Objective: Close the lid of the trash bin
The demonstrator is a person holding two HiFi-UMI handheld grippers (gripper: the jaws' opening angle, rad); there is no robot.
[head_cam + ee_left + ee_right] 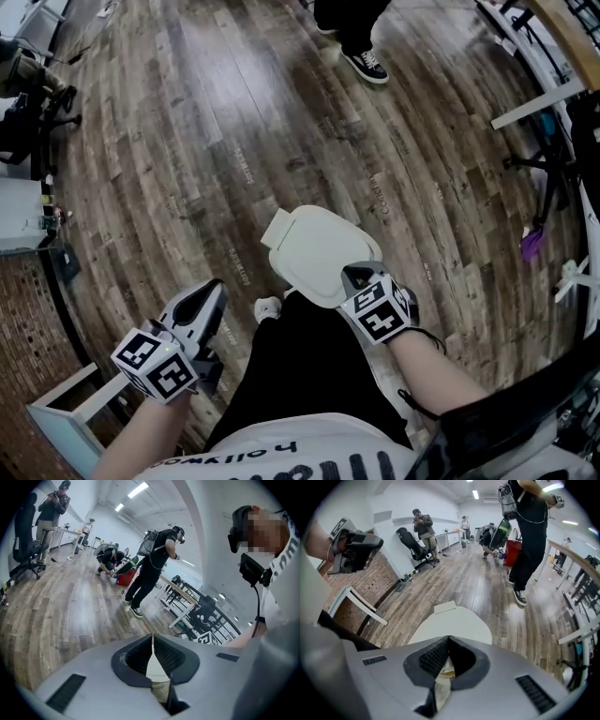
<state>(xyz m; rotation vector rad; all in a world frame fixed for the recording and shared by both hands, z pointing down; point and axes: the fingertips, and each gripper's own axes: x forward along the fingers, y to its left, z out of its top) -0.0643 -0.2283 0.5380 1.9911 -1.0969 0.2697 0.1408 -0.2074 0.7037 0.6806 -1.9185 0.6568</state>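
At lower left in the head view, the left gripper (208, 298) hangs over the wooden floor (187, 141), its jaws pressed together on nothing. Further right and well apart from it, the white lid (314, 246) of the trash bin looks laid flat, so the closing seems done or nearly so; I cannot tell whether it is fully seated. The right gripper (358, 278), its jaws likewise together and empty, sits at the lid's near edge. The right gripper view shows the lid lying level just ahead, while the left gripper view shows no lid, only floor and a standing person (152, 569).
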